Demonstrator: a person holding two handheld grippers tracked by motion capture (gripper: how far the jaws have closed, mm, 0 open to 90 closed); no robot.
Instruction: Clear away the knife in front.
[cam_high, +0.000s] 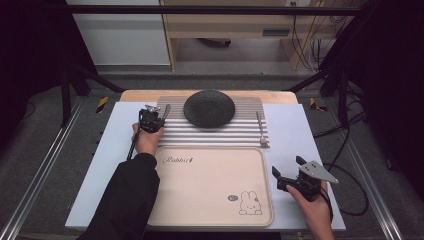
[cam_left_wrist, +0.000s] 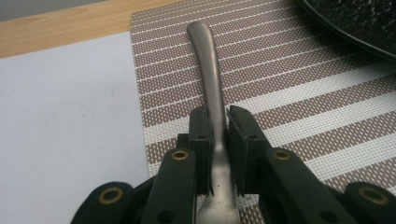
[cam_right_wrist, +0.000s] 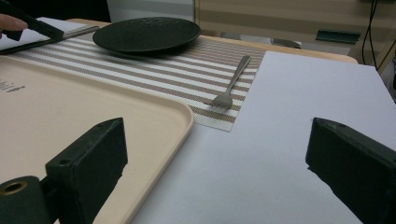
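Left gripper (cam_left_wrist: 218, 154): jaws pinching a smooth metal utensil handle (cam_left_wrist: 210, 70) at the striped woven placemat's (cam_left_wrist: 303, 93) left edge.
Right gripper (cam_right_wrist: 217, 172): jaws spread wide, holding nothing, right of the placemat's neighbouring beige tray (cam_right_wrist: 70, 116).

The placemat (cam_high: 215, 131) is brown-grey with pale stripes running across it. The plate (cam_high: 209, 107) on it is black with a speckled, rough surface. The fork (cam_high: 260, 129) and the utensil handle (cam_left_wrist: 208, 70) are dull silver metal. The tray (cam_high: 210, 187) is pale beige, with dark script lettering and a small white rabbit drawing. The sheet (cam_high: 300, 135) under everything is pale lilac-white, over a light wooden tabletop (cam_high: 145, 94). Both grippers, left (cam_high: 150, 121) and right (cam_high: 295, 179), are black.
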